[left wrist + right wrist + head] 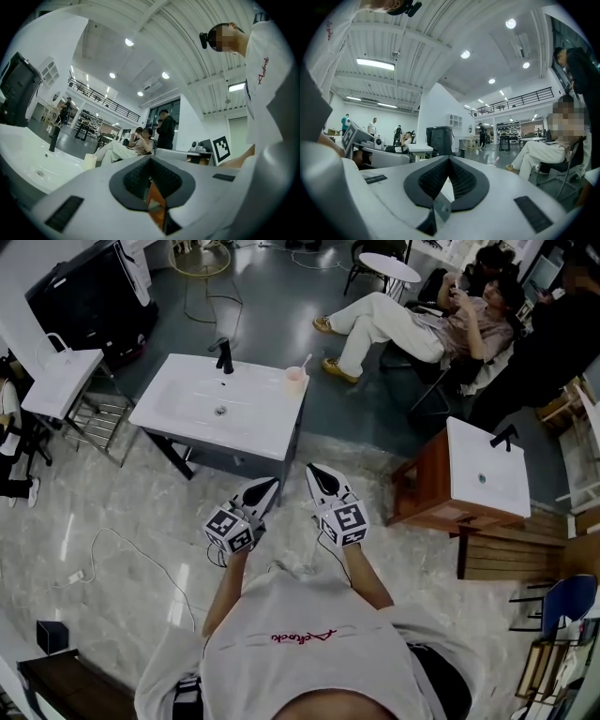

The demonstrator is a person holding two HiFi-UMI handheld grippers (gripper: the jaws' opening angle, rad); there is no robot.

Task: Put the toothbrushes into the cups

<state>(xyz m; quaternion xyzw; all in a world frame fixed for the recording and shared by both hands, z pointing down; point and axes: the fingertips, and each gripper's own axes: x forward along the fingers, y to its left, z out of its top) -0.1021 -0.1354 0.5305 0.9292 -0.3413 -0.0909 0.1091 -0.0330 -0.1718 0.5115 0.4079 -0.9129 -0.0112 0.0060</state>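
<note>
Closest to me are the two claws, held level in front of the person's chest and side by side, a little apart. The left claw (266,487) is clenched: in the left gripper view its dark pads meet at the tip (150,160) and nothing is between them. The right claw (319,474) is the same in its own view (449,160), closed tip to tip on nothing. So neither claw carries a toothbrush.

Both claws point across a strip of marble floor (141,549) toward the white desk (267,423) with a sink in it, which stands well apart from them. At the far edge of the desk is a black tap (225,354). On its far right corner stands one pale pink cup (295,381), which the left gripper view shows as well (90,161). A thin stick (306,361) leans out of the cup. It may be a toothbrush, but it is too small for me to be sure. I find no toothbrush lying on the desk top.

I judge that this is the approach step and no picking has begun. The next move calls for going up to the desk, finding a loose toothbrush, and releasing one claw before it comes down around the handle. Behind the desk a seated person (403,320) rests, away from the work.
</note>
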